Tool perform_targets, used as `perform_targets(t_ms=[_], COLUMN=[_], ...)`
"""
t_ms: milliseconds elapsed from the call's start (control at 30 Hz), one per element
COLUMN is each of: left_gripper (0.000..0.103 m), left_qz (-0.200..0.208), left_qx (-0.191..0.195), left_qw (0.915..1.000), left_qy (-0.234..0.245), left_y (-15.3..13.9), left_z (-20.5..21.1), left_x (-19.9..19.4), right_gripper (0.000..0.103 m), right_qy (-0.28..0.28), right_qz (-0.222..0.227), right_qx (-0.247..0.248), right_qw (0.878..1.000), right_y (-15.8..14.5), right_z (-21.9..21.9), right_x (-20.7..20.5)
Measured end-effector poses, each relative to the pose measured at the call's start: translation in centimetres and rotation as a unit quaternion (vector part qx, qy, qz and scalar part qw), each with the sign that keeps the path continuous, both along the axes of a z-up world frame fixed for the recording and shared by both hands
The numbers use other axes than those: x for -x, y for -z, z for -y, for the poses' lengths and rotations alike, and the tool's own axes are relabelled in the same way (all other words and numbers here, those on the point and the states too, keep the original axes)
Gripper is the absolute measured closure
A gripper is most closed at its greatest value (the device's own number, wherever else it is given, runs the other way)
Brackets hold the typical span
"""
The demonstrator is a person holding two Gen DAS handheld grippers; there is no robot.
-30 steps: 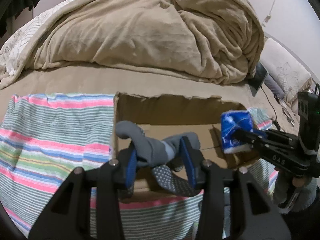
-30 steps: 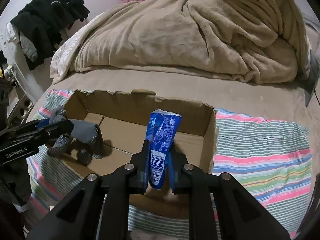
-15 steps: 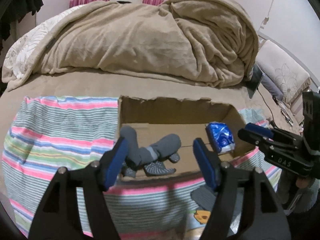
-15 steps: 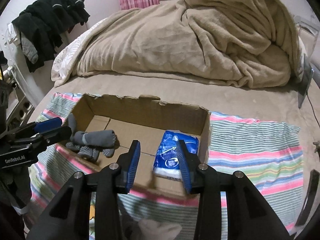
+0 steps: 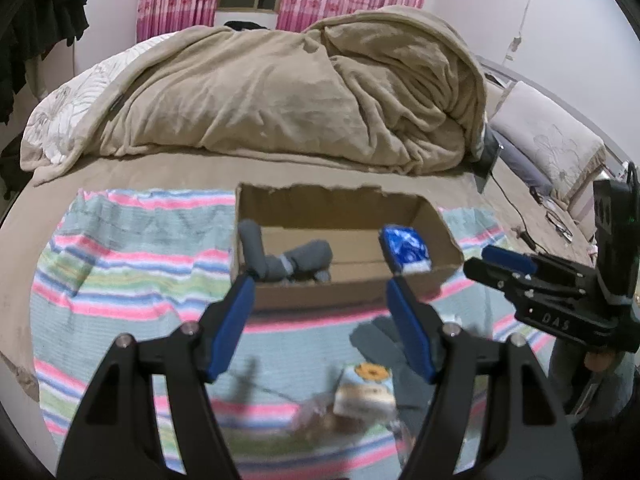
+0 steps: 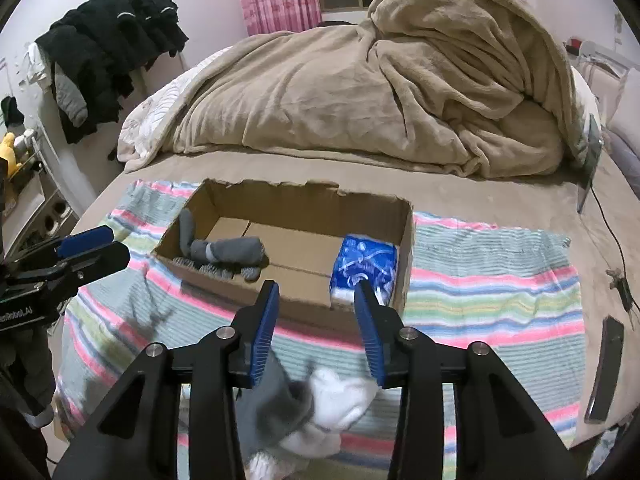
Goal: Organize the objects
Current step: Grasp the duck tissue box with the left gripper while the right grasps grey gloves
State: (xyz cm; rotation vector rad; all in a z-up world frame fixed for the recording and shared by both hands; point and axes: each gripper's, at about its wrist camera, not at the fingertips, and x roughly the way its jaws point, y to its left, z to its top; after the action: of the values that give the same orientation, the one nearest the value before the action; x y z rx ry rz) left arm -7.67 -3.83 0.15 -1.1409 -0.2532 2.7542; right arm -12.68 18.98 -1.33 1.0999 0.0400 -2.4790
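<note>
An open cardboard box (image 6: 296, 240) sits on a striped cloth (image 6: 492, 280) spread over the bed, in front of a heaped beige blanket (image 6: 400, 92). Inside the box, grey grip-dotted socks (image 6: 224, 254) lie at its left end, one cuff leaning up against the left wall, and a blue tissue pack (image 6: 366, 266) rests at the right end against the right wall; the two are well apart. The left gripper (image 5: 320, 280) hangs on the near side of the box with its jaws spread wide and nothing between them. The right gripper (image 6: 316, 292) is likewise held short of the box's near wall, jaws spread and empty. Below the right gripper, a grey and white bundle of fabric (image 6: 316, 412) lies on the cloth. A small printed packet (image 5: 366, 390) lies on the cloth near the left gripper; it is too blurred to identify.
</note>
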Motion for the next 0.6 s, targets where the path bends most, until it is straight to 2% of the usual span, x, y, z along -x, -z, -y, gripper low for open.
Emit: perform_targets(t_ms=[100,233,600], left_gripper=[0.033,0.033,0.033], left_qz=[0.008,0.022,0.059], left_qx=[0.001,0.002,-0.001], left_qw=[1.0000,0.9998,0.9982], left_qy=[0.001,0.005,0.015], left_y=[0.5,1.5,4.5], left_z=[-0.3,-0.7,-2.0], left_x=[-1.2,-2.7,-4.4], right_gripper=[0.057,0.048,0.048], right_qy=[-0.001,0.001,-0.002], right_qz=[0.002,0.007,0.039], right_qx=[0.000,-0.001,-0.003], right_qw=[1.000,1.000,0.999], right_y=[0.0,0.3,3.1], right_z=[-0.2,-0.4,-0.5], right_x=[-1.1,-2.4,-4.7])
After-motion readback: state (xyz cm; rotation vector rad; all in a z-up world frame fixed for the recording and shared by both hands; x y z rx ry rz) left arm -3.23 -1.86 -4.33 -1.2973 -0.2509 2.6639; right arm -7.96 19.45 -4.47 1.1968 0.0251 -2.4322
